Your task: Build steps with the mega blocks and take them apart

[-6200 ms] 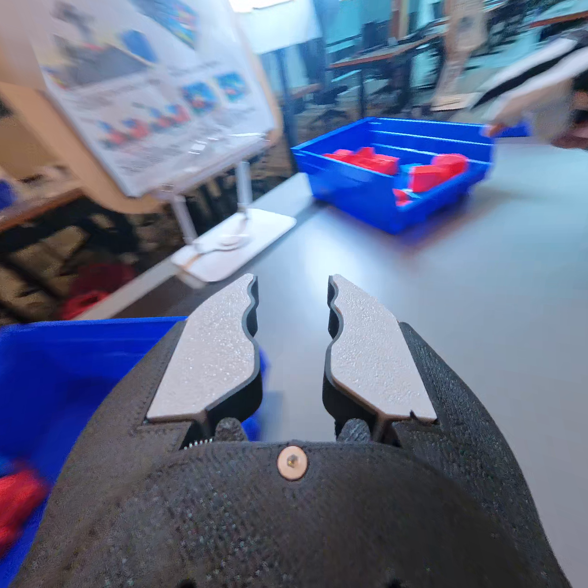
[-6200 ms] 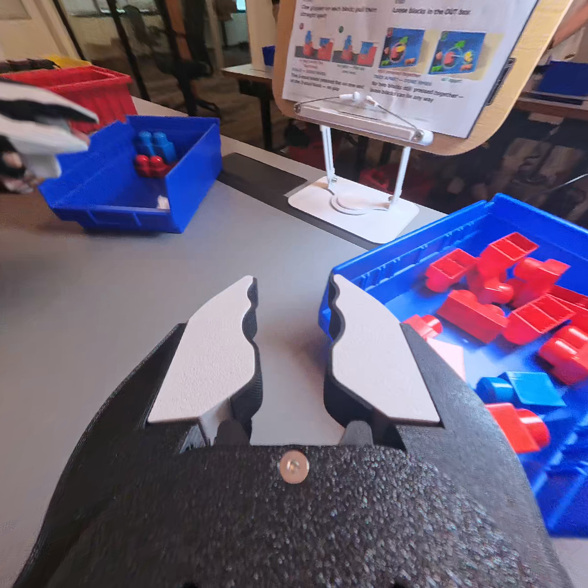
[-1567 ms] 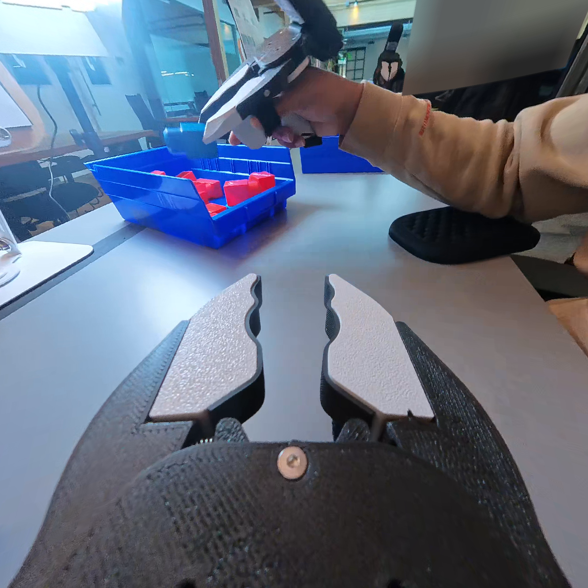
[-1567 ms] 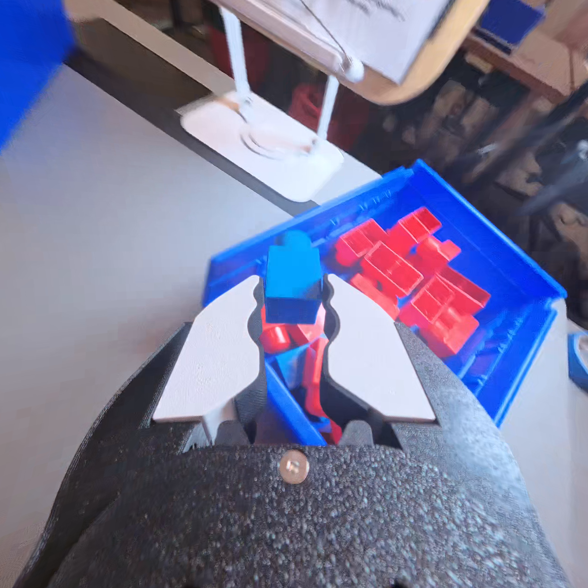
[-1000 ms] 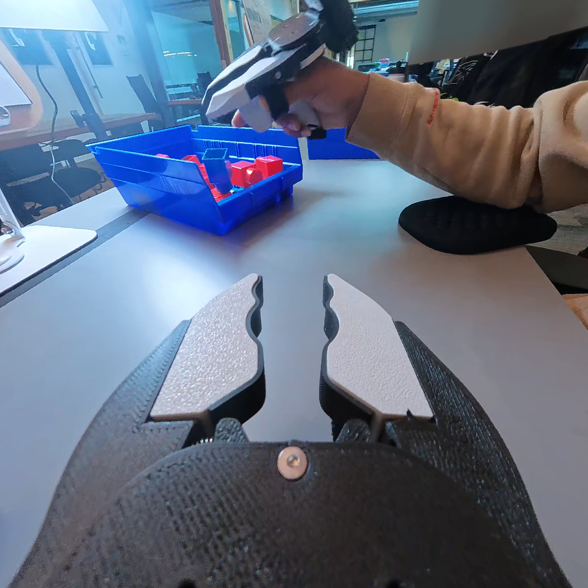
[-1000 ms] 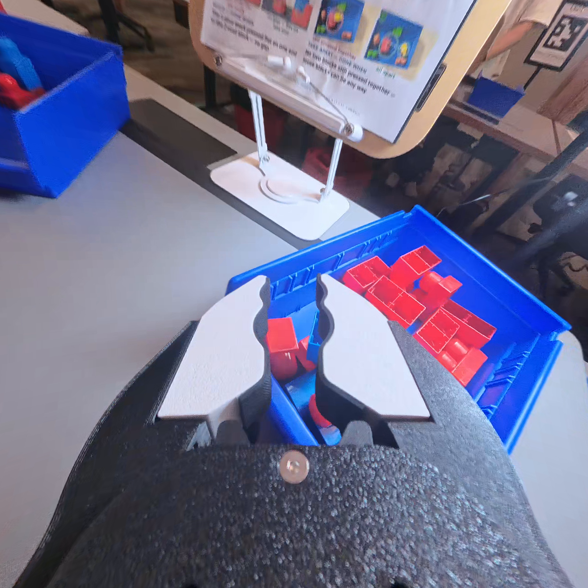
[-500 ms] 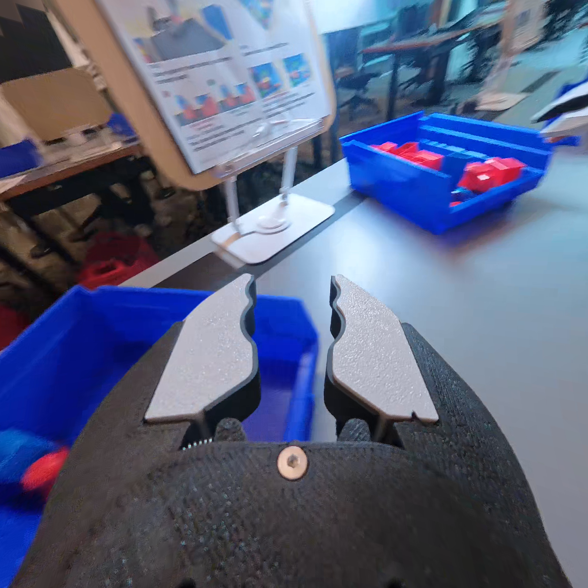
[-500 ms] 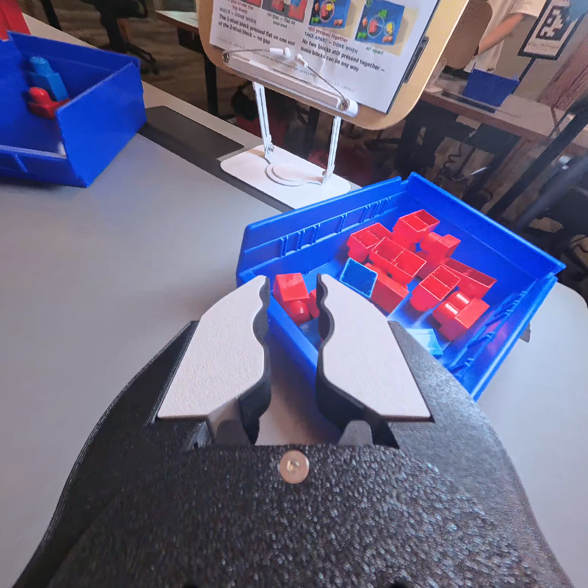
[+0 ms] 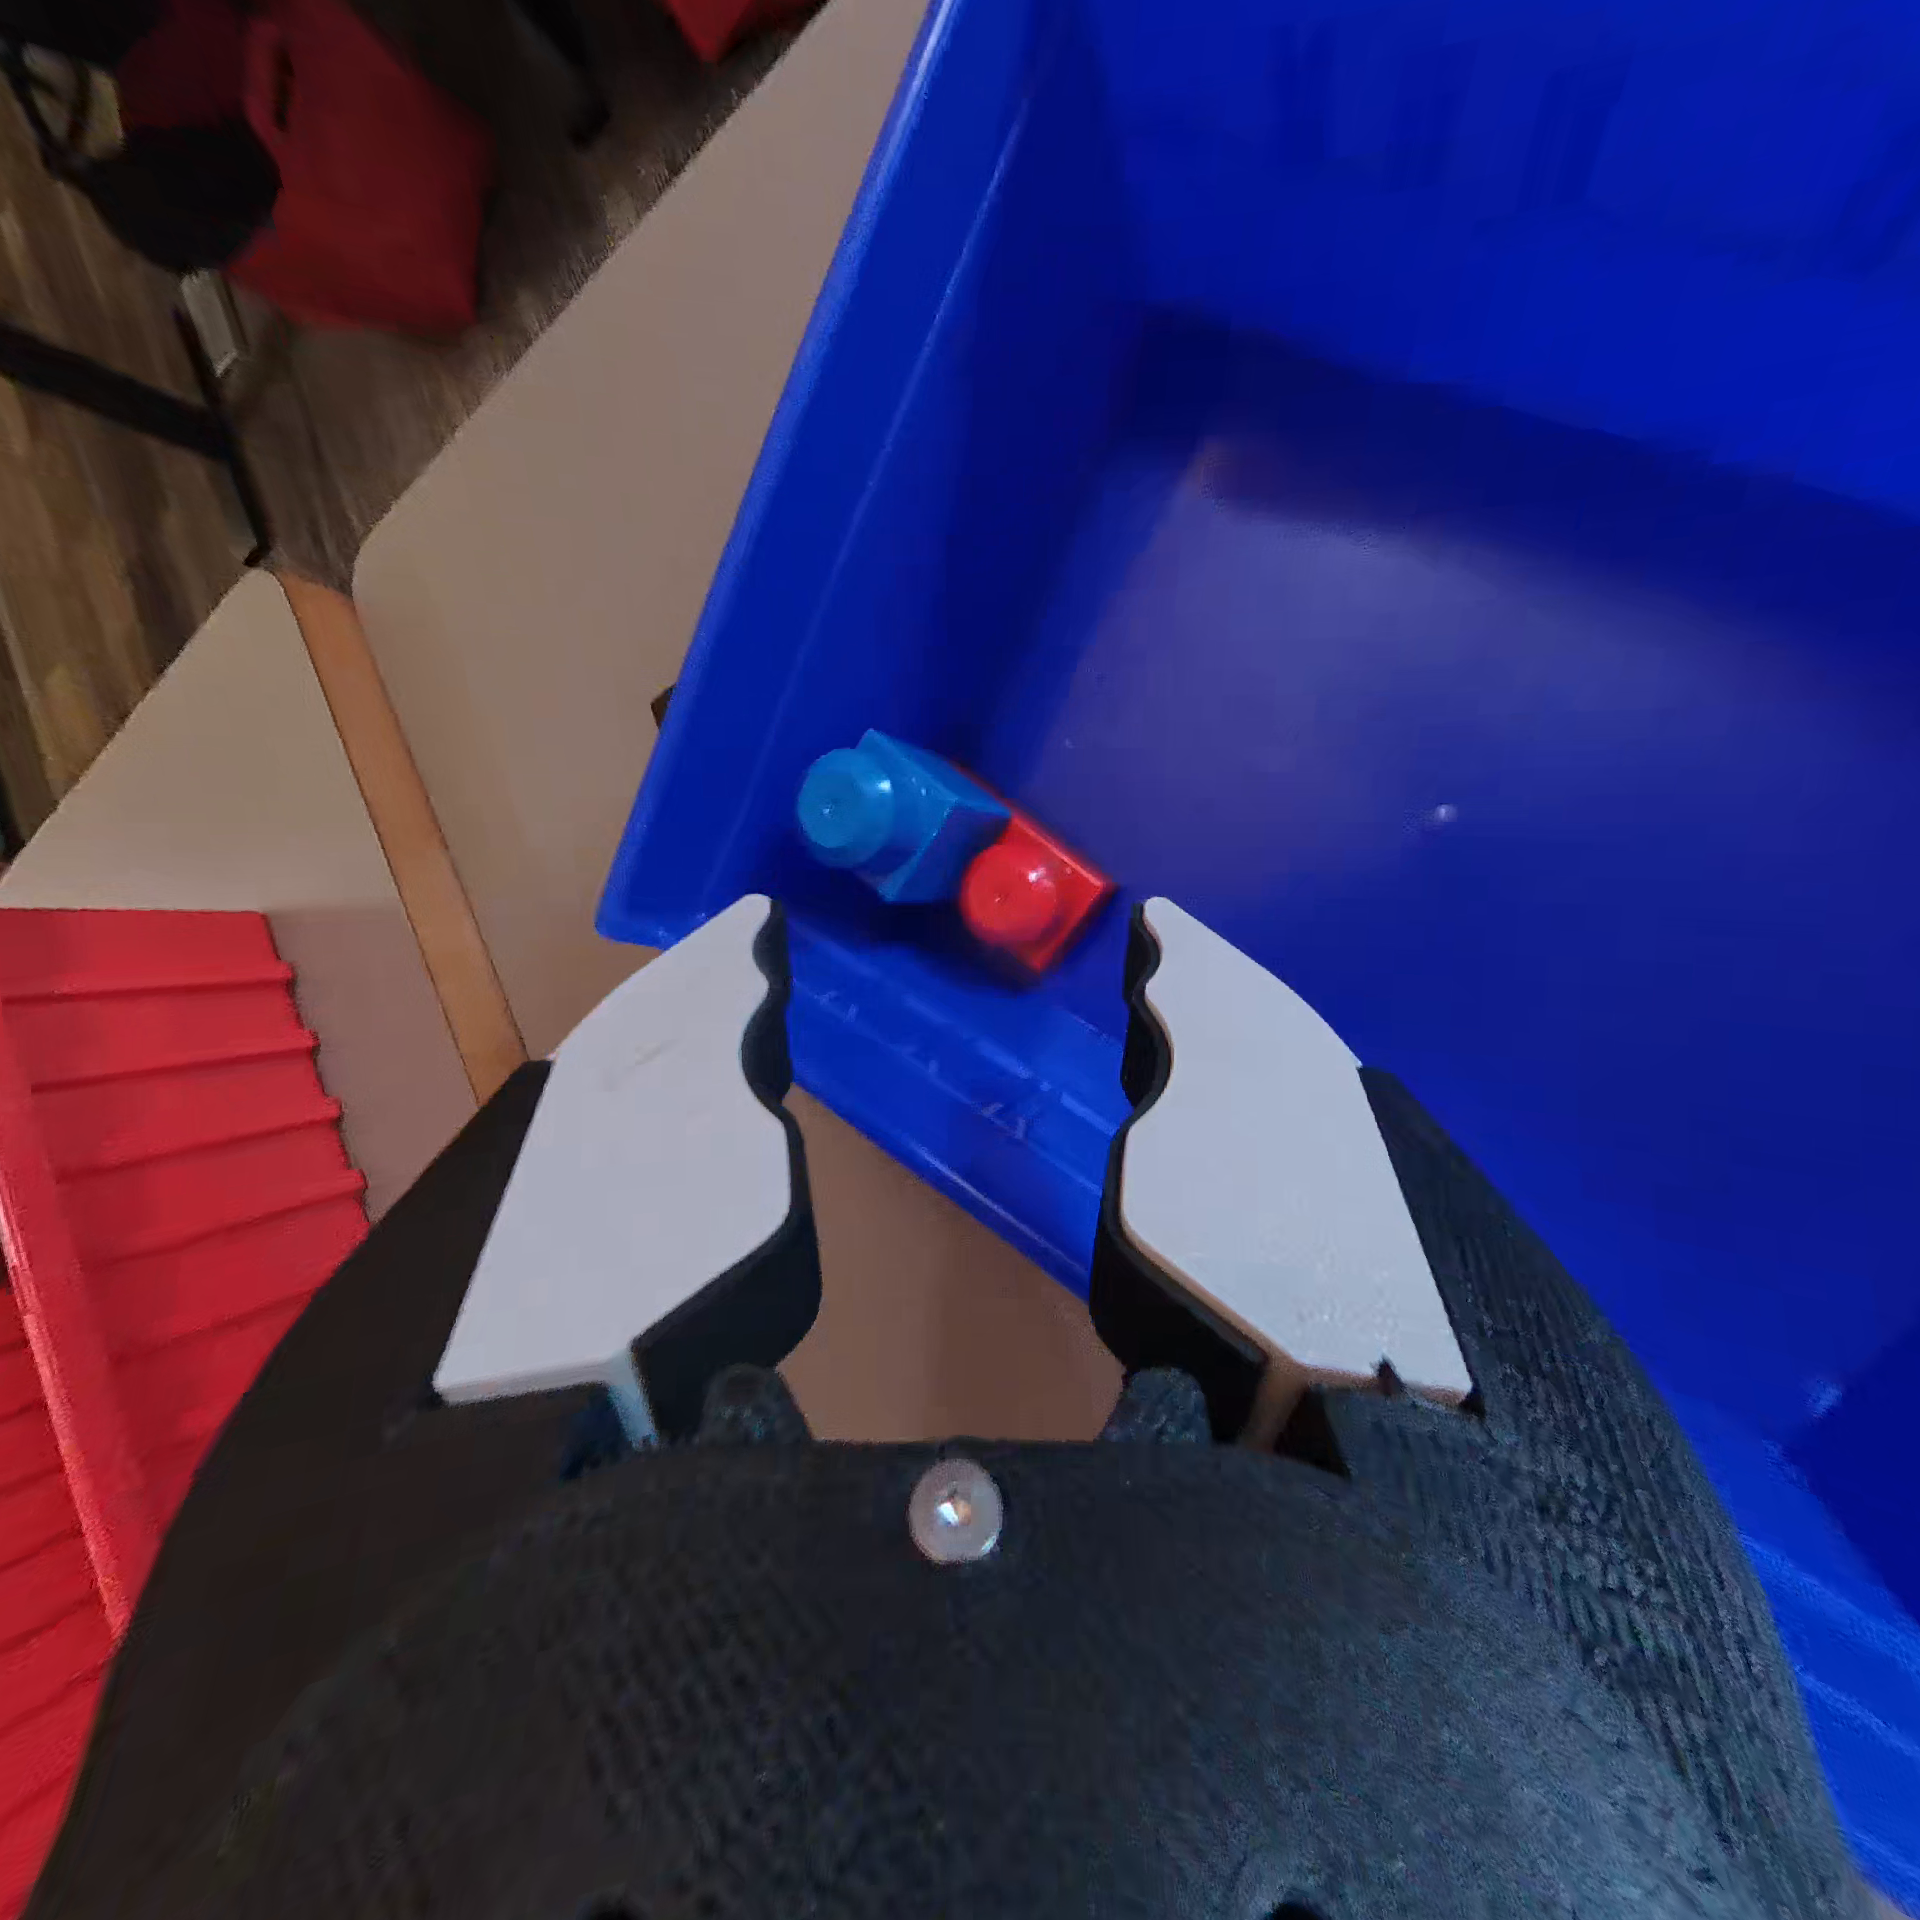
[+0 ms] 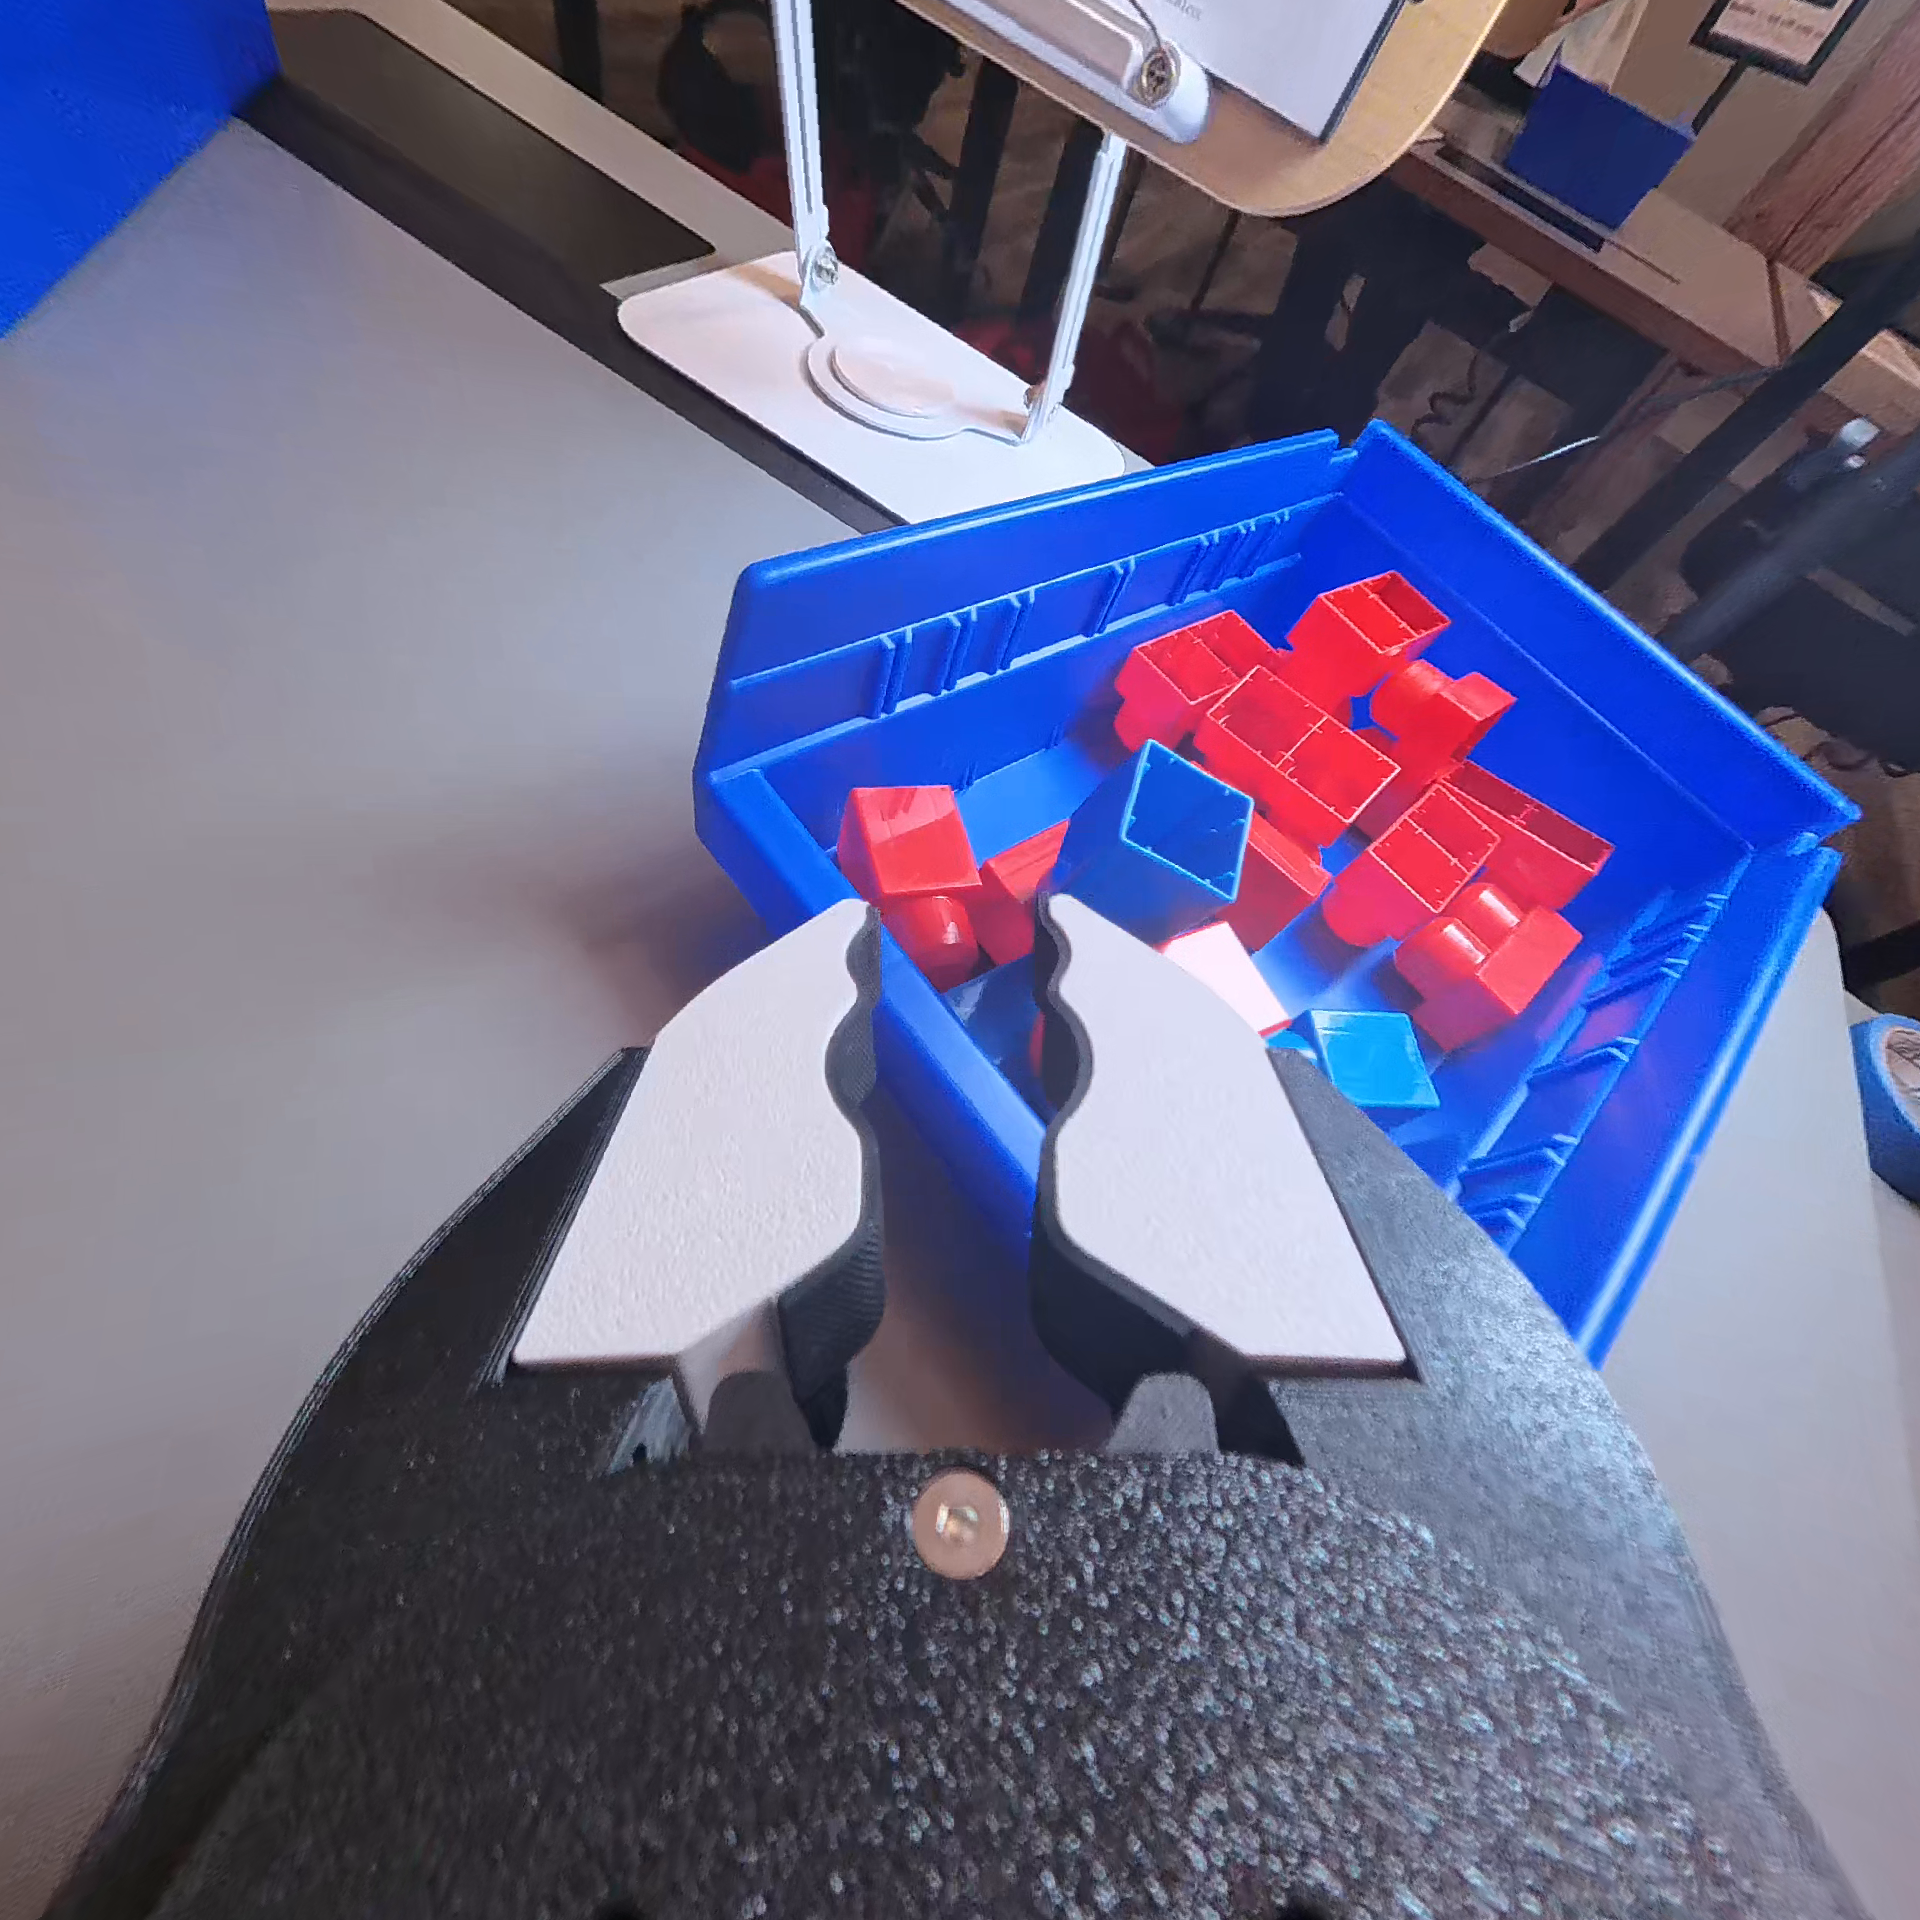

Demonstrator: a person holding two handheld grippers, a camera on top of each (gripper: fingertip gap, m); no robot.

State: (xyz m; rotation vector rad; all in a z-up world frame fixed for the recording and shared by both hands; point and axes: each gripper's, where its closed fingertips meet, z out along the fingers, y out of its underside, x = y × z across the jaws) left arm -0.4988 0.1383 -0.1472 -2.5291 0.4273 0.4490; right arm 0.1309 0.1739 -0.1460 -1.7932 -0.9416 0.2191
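In the left wrist view a built step, a blue block [image 9: 894,821] pressed onto a red block [image 9: 1029,904], lies in the near left corner of a blue bin [image 9: 1455,582]. My left gripper [image 9: 951,914] is open and empty, just above the bin's near wall, right before the step. In the right wrist view my right gripper [image 10: 956,920] is empty with its jaws a narrow gap apart, over the near rim of a second blue bin [image 10: 810,665]. That bin holds several loose red blocks [image 10: 1288,748] and two blue blocks [image 10: 1164,842].
A red bin [image 9: 135,1247] stands left of the left gripper, by the table edge [image 9: 395,727]. In the right wrist view a white stand [image 10: 862,364] with an instruction board stands behind the bin. A blue tape roll [image 10: 1886,1101] lies at the right. The grey tabletop [image 10: 312,727] spreads left. One gripper's finger ends stand about 65 cm off the other's.
The left gripper has swung down over the near blue bin and opened wider, the built step now between its tips. The right gripper has dropped the blue block into its bin and hovers at its rim.
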